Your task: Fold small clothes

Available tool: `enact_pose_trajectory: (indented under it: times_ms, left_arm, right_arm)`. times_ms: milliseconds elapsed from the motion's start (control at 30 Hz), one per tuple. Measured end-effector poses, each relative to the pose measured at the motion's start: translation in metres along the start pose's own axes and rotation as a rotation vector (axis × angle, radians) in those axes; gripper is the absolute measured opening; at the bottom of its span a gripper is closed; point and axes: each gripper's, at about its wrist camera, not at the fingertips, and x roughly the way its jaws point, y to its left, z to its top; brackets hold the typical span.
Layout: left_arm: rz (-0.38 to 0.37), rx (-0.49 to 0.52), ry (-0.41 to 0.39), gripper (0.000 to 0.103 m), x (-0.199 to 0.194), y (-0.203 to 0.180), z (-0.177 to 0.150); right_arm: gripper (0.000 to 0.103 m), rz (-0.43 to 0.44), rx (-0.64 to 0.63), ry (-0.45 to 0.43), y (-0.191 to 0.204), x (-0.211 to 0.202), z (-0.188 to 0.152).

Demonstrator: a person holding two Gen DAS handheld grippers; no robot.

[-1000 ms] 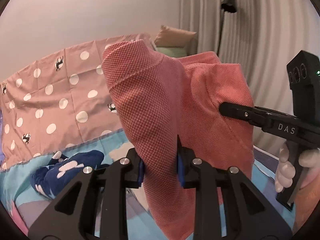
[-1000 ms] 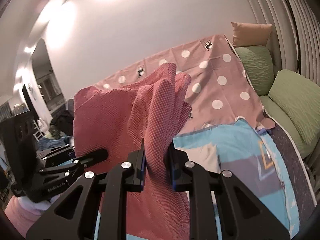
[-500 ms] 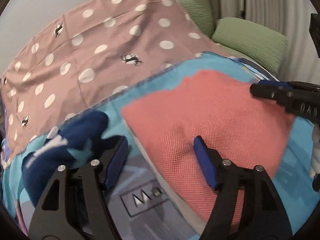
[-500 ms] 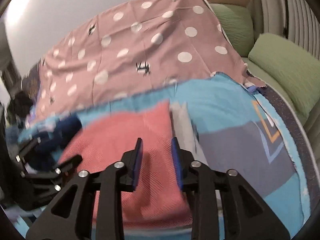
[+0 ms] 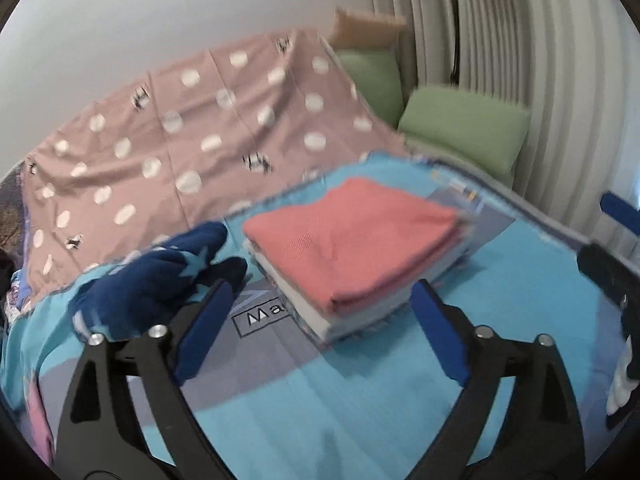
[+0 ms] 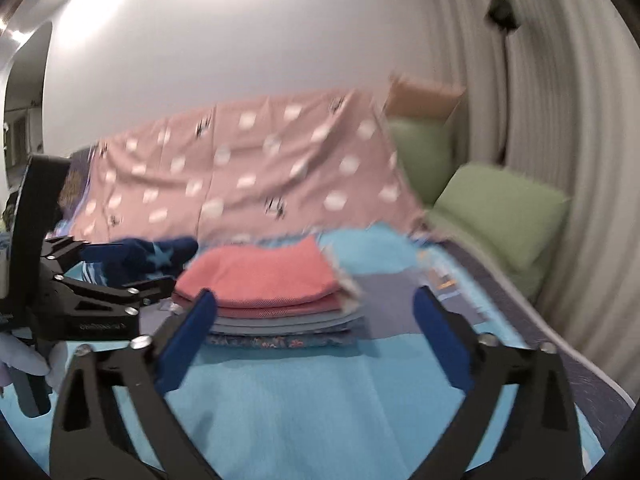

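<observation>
Behind the bed point(image 5: 360, 400) a pale curtain point(image 5: 500, 60) hangs, and two green pillows point(image 5: 464, 128) rest at the far side beside a pink dotted sheet point(image 5: 192, 140). On the blue bed cover a small pile of folded clothes point(image 6: 280, 320) lies, with the folded red garment point(image 5: 352, 240) on top of it.

Both grippers are released and carry nothing. The left gripper point(image 5: 320, 328) hovers just in front of the pile, its blue pads spread wide at each side of the near corner, not touching it. The right gripper point(image 6: 312, 332) also stands spread in front of the pile, near it but apart.

The red garment looks finished, so I judge the step now is to fetch the next piece. This is probably the dark blue garment with stars point(image 5: 160, 272), which lies crumpled just left of the pile, beside the left pad.

To do it well, the left gripper should turn away from the pile without brushing its edge, because the top layers look loose and may slide. It should then pinch one clear edge of the blue garment, not the middle of the heap, and lift it free so the right gripper can catch a second corner.
</observation>
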Motion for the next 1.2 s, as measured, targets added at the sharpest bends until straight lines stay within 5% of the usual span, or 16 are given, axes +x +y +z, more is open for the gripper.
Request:
enact_pose_trajectory:
  times_ms: [167,333,500,733,1200]
  left_arm:
    - [0.059,-0.011,-0.093,0.101,-0.086,-0.02,-0.015]
    - [0.182,-0.031,-0.068,0.101,-0.142,-0.039,-0.043]
    - [0.117,-0.102,-0.068,0.101,-0.193,-0.043,-0.07]
    - [0.097,-0.159,-0.053,0.101,-0.239,-0.041,-0.097]
    - [0.103,-0.198,-0.029,0.101,-0.267,-0.04,-0.115]
  right_arm:
    - [0.102,-0.008,0.025,0.085,-0.002,-0.052,-0.008]
    - [0.102,-0.014,0.137,0.11,-0.009,-0.099,-0.017]
    - [0.102,-0.022,0.162,0.133,-0.001,-0.132,-0.021]
    - [0.102,0.002,0.148,0.145,0.019,-0.163,-0.026]
    - [0.102,0.035,0.104,0.157,0.04,-0.185,-0.032]
